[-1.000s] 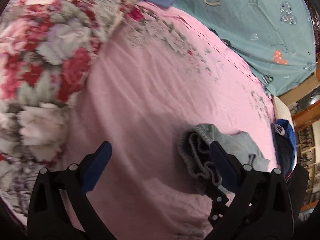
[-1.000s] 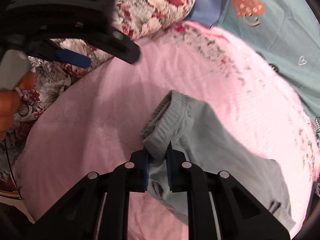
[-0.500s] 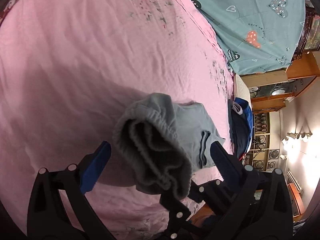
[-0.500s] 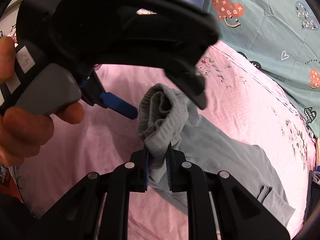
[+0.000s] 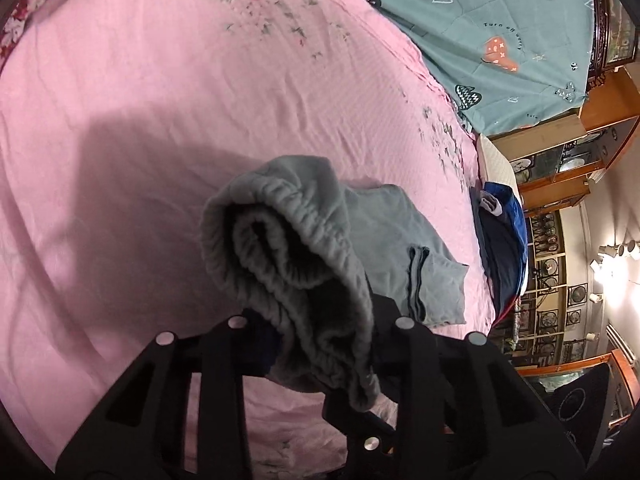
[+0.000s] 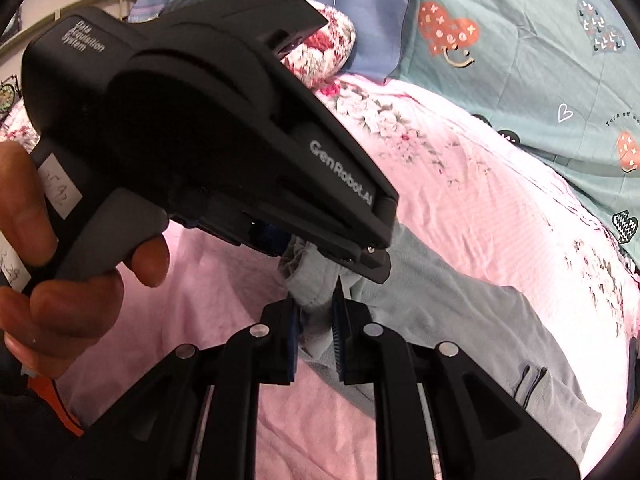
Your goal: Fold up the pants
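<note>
The grey sweatpants (image 5: 384,248) lie on my pink bedsheet (image 5: 168,92), with the elastic waistband (image 5: 296,276) lifted off the bed and bunched into a thick roll, while the legs trail flat across the sheet toward the edge of the bed. My left gripper (image 5: 320,340) has just been closing, and the gathered waistband sits between its jaws, which now clamp on the fabric. My right gripper (image 6: 314,320) is clenched on the same waistband end a little lower down, a fold of grey cloth pinched between its blue pads (image 6: 340,332). From the right wrist view, my left hand (image 6: 60,264) wraps the grey handle of the left tool, whose black body fills the upper left of that view and comes down just above the right gripper's tips. A teal quilt with heart prints (image 6: 520,60) lies beyond the sheet, and a floral pillow (image 6: 324,56) sits at the head of the bed. Dark blue clothing (image 5: 502,248) is piled at the bed's far edge.
</note>
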Available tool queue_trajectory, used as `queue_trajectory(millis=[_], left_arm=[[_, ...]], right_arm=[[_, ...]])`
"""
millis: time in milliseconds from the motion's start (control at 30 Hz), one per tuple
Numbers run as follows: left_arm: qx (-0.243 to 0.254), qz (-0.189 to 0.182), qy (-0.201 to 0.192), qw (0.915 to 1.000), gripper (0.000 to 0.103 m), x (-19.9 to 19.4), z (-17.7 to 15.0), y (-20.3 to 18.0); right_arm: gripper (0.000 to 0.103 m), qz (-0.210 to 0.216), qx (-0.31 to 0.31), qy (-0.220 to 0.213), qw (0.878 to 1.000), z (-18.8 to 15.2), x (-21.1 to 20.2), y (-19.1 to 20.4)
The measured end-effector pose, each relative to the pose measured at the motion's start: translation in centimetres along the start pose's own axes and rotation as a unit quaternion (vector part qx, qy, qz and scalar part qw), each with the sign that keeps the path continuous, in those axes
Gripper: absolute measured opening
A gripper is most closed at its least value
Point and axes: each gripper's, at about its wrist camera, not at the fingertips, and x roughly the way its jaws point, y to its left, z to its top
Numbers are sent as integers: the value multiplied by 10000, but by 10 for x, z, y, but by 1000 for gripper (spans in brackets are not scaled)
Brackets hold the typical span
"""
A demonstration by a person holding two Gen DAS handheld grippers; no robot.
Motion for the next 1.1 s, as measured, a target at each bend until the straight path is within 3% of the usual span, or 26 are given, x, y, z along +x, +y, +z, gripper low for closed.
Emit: queue_trajectory(millis=[267,567,833,1000,1067,1100], left_arm=[[494,-195,-77,9986,33,6,-6,-75],[1402,-567,517,9871,33,102,-26,-207],[1812,-351,1255,9748,33,207,-59,-287],[2021,129,1553,9669,33,257,-72,-310],[2077,290,1641,9639,35,269,-76,-314],[2108,351,1676,9624,42,273,-78,-315]], right_arm=[[14,-284,434,-517,9973,-19,-61,-53],[14,-1253,1400,-511,9809,-86,-130,-152],[14,-1565,2334,-151,9596,-153,-152,-227],[14,-1400,2863,36,9479,-180,-141,-255],[14,-1363,3017,101,9436,-188,-133,-262],[14,-1354,3105,139,9408,-192,-131,-266]])
